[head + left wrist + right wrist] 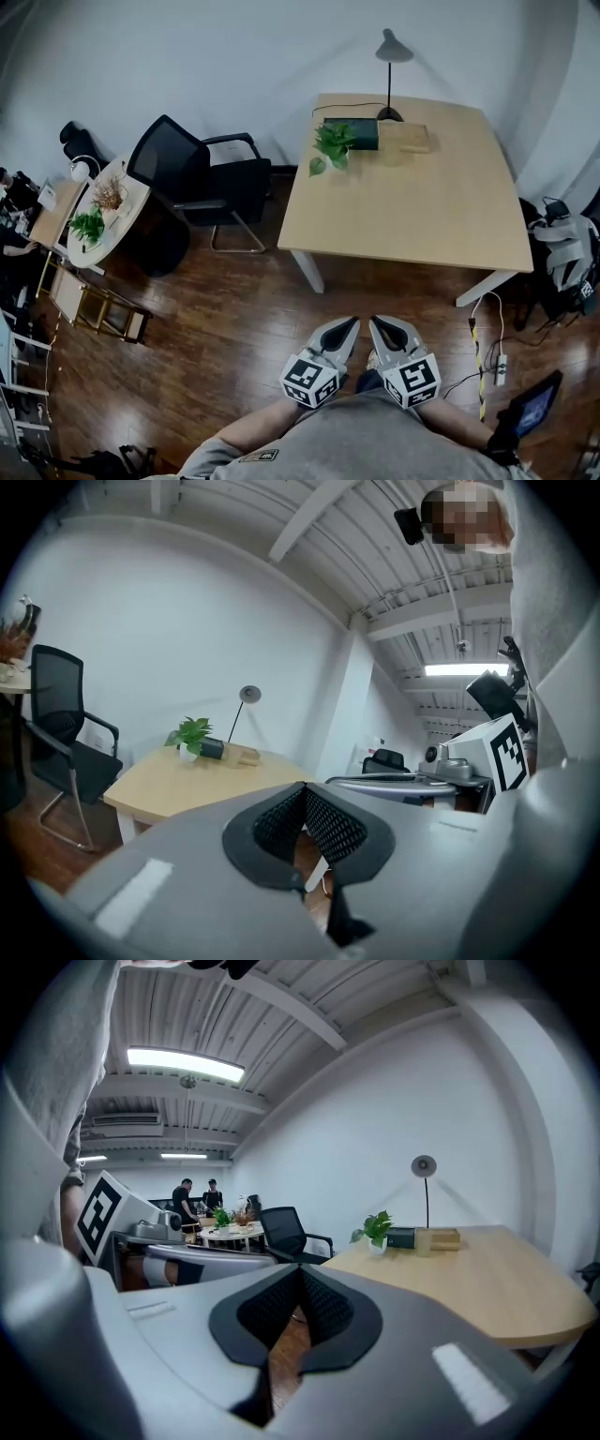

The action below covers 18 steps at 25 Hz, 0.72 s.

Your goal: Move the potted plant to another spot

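dark wood floor (234, 300) fills most of the head view. a pale wooden desk (412, 206) stands against the white wall, well apart from both grippers. a black office chair (202, 178) is just left of the desk. a round white table (117, 202) lies further left, and the things on it are too small to tell.

the person's grey shirt (375, 441) is cut off by the bottom edge. left gripper (351, 322) and right gripper (375, 322) are side by side over the floor. left gripper view: jaws closed tip to tip, nothing between them. right gripper view: same, pads together, empty.

potted plant (332, 145) is at the desk's far left corner, against or just beside a dark box (358, 134); cannot tell which. its pot (378, 1246) is hidden under leaves from above and shows white in the right gripper view. a light wooden box (405, 138) sits right of the dark one. the lamp (393, 52) is behind them, its base partly hidden.

writing: only black-and-white square markers on the left cube (309, 380) and right cube (414, 380), no words. a shirt patch (262, 457) is too small to read.
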{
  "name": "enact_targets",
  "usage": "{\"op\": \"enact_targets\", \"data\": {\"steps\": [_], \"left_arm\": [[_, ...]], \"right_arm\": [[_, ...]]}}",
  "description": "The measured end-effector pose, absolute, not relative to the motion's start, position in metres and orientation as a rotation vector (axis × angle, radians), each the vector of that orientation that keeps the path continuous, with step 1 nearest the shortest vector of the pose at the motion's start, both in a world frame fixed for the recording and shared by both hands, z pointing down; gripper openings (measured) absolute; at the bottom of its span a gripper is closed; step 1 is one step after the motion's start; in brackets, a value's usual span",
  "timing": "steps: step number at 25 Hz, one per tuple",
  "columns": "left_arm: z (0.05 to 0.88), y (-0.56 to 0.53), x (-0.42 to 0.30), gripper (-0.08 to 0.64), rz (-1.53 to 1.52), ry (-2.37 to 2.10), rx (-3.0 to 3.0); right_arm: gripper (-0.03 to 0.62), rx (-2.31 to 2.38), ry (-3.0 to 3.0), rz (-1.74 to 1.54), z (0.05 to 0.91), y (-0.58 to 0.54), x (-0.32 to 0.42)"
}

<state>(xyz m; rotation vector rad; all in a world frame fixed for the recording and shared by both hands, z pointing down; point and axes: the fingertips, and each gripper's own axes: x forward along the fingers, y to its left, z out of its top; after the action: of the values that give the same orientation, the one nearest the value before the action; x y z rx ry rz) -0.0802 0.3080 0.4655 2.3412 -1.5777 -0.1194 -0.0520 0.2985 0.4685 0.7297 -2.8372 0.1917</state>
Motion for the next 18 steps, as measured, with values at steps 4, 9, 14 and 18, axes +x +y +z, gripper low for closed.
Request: {"op": "enact_targets", "data": {"steps": [4, 9, 14, 18], "left_arm": [[0.461, 0.257, -0.082, -0.006, -0.135, -1.625, 2.321], [0.460, 0.207, -0.082, -0.006, -0.142, -1.663, 2.291], [0.460, 0.178, -0.097, -0.006, -0.119, -1.704, 2.254], [0.463, 0.156, -0.123, -0.006, -0.110, -1.723, 2.226]], "right_arm": [[0.005, 0.680, -2.848, 0.191, 0.467, 0.252, -0.052], [0.005, 0.614, -2.860, 0.179, 0.468, 0.200, -0.055], [0.005, 0.581, -2.867, 0.192, 0.470, 0.165, -0.065], [0.005, 0.556, -2.872, 0.198, 0.470, 0.140, -0.089]]}}
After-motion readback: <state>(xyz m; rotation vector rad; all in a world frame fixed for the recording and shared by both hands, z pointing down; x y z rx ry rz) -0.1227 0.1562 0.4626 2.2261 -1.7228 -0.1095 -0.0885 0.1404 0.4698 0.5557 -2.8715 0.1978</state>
